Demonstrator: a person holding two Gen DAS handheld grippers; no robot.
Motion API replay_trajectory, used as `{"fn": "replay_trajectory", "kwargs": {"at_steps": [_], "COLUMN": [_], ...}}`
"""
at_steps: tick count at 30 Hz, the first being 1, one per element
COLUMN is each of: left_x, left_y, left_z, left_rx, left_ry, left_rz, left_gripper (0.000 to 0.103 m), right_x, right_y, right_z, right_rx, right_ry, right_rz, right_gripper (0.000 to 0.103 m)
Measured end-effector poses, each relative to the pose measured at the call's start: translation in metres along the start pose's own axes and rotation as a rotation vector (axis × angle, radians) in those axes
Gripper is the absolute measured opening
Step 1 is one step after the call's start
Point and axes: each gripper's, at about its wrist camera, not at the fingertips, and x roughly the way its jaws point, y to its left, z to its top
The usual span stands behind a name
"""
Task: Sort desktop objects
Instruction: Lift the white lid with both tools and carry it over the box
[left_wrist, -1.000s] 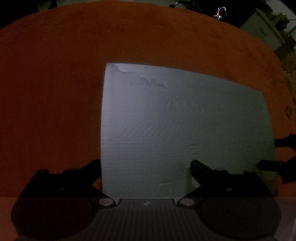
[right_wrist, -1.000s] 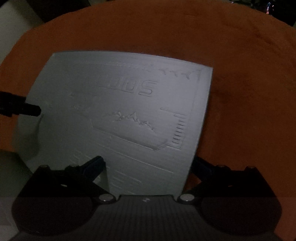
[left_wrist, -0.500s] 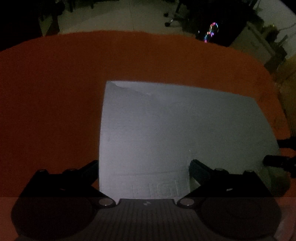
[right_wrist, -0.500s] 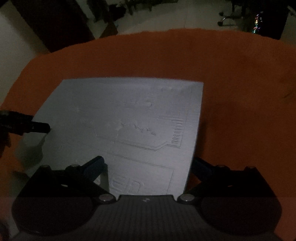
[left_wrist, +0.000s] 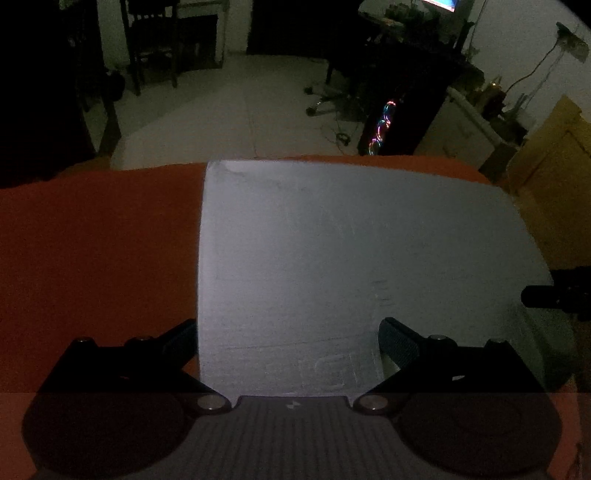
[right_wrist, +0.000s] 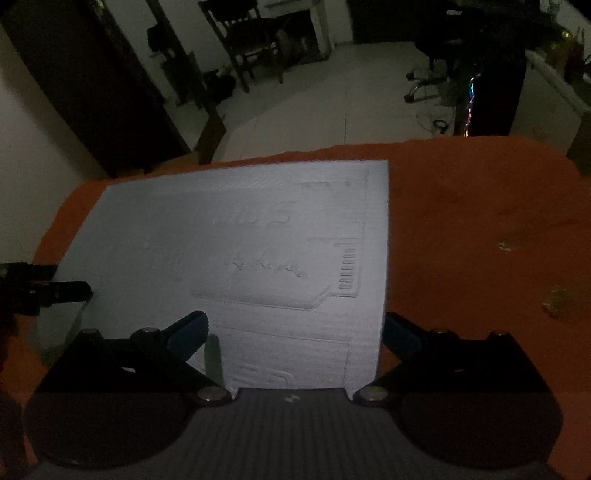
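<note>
A large flat pale grey board (left_wrist: 332, 251) with embossed lettering (right_wrist: 258, 229) lies over the orange cloth table (left_wrist: 92, 258). My left gripper (left_wrist: 288, 339) straddles its near left corner. Its jaws stand wide apart, the left finger at the board's side edge and the right finger over the surface. My right gripper (right_wrist: 291, 332) straddles the near right corner the same way, open, its right finger tucked at the edge. Each gripper's dark fingertip shows at the board's side in the other view: the right gripper's fingertip (left_wrist: 539, 295) and the left gripper's fingertip (right_wrist: 70, 290).
Small scraps (right_wrist: 561, 299) lie on the orange cloth (right_wrist: 461, 240) to the right of the board. Beyond the table's far edge are a pale floor, a wooden chair (right_wrist: 251, 40), a dark computer case with coloured lights (left_wrist: 380, 125) and a yellowish box (left_wrist: 554, 173).
Both views have swung up from the tabletop to the room beyond. The board keeps its place between the fingers, and its far edge now lines up with the table's far edge.
</note>
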Motion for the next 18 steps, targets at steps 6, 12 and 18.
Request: {"fn": "replay_trajectory", "kwargs": {"at_steps": [6, 12, 18], "left_x": [-0.025, -0.052, -0.048], "left_y": [-0.036, -0.062, -0.067], "left_z": [-0.010, -0.058, -0.107], "left_rx": [0.021, 0.055, 0.066], "left_ry": [0.008, 0.098, 0.188], "left_rz": [0.034, 0.044, 0.019], "left_gripper": [0.102, 0.101, 0.101], "right_x": [-0.060, -0.112, -0.119], "right_y": [0.044, 0.065, 0.070], "right_z": [-0.024, -0.080, -0.135], "right_rx": [0.013, 0.025, 0.034], "right_ry": [0.006, 0.041, 0.101], "right_rz": [-0.037, -0.065, -0.068], "right_gripper": [0.102, 0.102, 0.102]}}
